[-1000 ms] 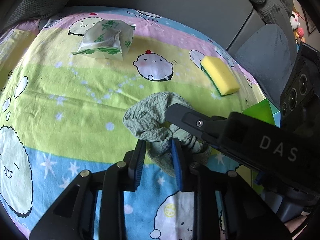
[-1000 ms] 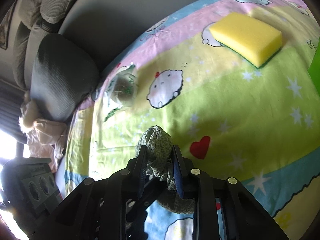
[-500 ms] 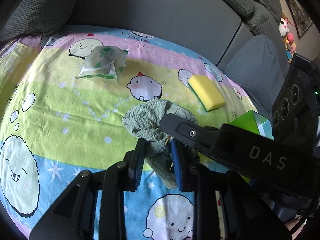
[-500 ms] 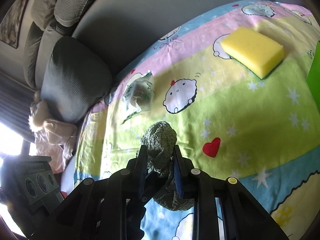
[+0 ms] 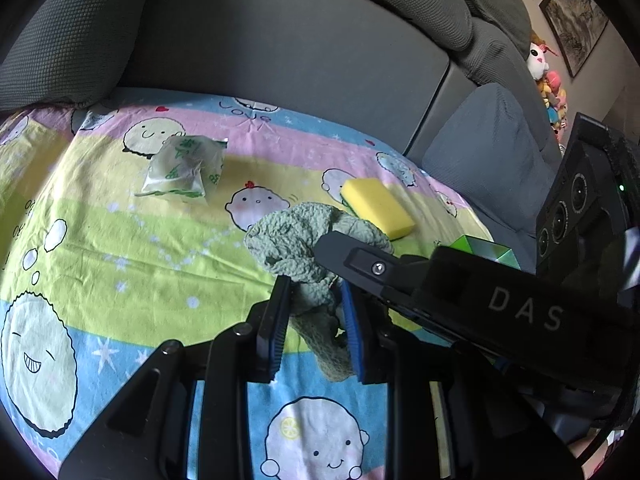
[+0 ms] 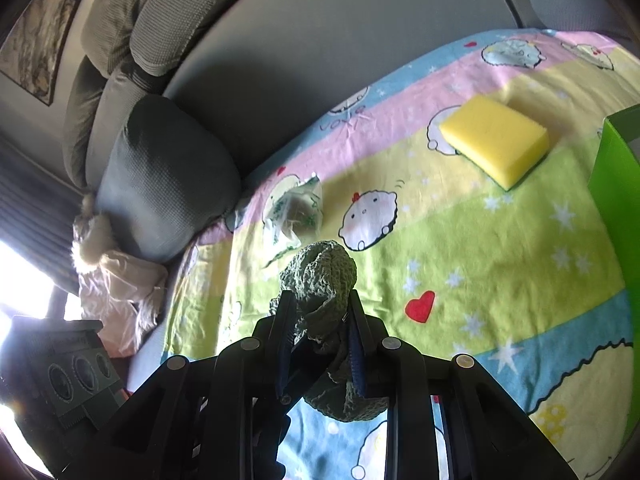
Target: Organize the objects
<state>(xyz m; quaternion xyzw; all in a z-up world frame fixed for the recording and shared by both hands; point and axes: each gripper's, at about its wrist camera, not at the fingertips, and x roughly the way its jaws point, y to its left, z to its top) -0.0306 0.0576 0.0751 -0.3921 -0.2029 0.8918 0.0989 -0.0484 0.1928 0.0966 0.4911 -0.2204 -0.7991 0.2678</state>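
Observation:
A crumpled grey-green cloth hangs above the cartoon-print sheet, pinched from both sides. My left gripper is shut on its lower folds. My right gripper is shut on the same cloth, and its black body crosses the left wrist view from the right. A yellow sponge lies on the sheet beyond the cloth. A clear packet with green print lies further left. A green box stands at the right edge.
A grey sofa back rises behind the sheet, with a grey cushion to the right and another cushion to the left. Soft toys sit on the sofa's far end. A pale bag lies beside the left cushion.
Both grippers have risen together with the cloth held between them, lifting it off the sheet. The sponge and packet look smaller and more of the sofa back shows.

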